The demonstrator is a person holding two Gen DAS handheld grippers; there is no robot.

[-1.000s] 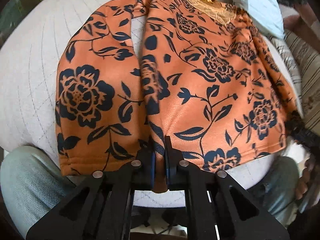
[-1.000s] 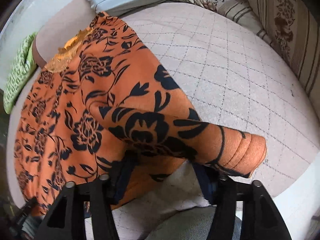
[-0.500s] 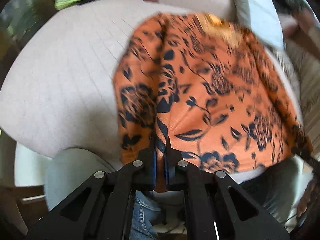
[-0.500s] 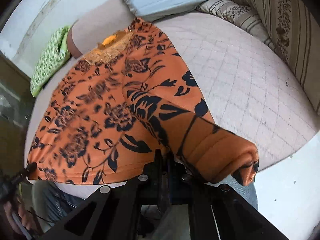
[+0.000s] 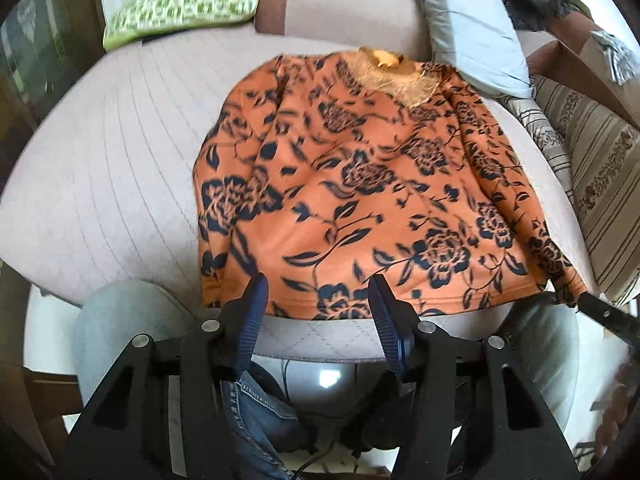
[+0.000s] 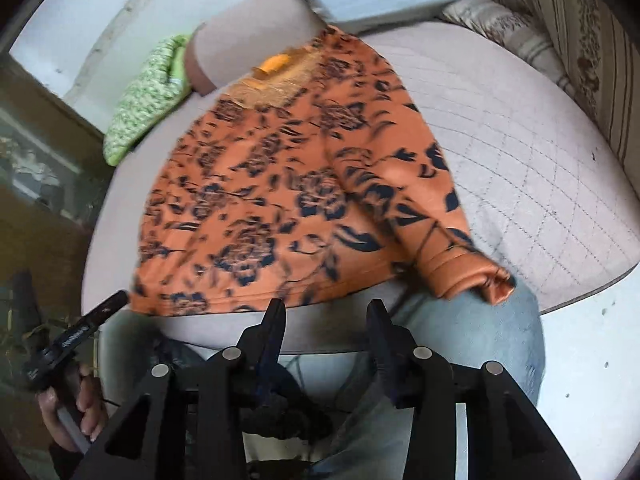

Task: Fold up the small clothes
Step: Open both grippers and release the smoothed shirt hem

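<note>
An orange top with a dark flower print (image 5: 372,184) lies flat on the pale quilted cushion (image 5: 104,168), collar at the far end, hem at the near edge. Both sleeves are folded in over the body. My left gripper (image 5: 318,300) is open and empty, just short of the hem. In the right wrist view the top (image 6: 280,208) lies the same way, its right sleeve cuff (image 6: 464,276) hanging over the near edge onto my knee. My right gripper (image 6: 326,316) is open and empty, just below the hem. The other gripper's tip (image 6: 80,332) shows at lower left.
A green patterned pillow (image 5: 180,4) and a pale blue pillow (image 5: 468,28) lie at the back. A striped cushion (image 5: 592,176) lines the right side. My knees in jeans (image 5: 120,332) sit under the cushion's near edge.
Both grippers let go of the top and opened, then pulled back toward me. The left sleeve now lies folded over the body, and the right sleeve has dropped onto it.
</note>
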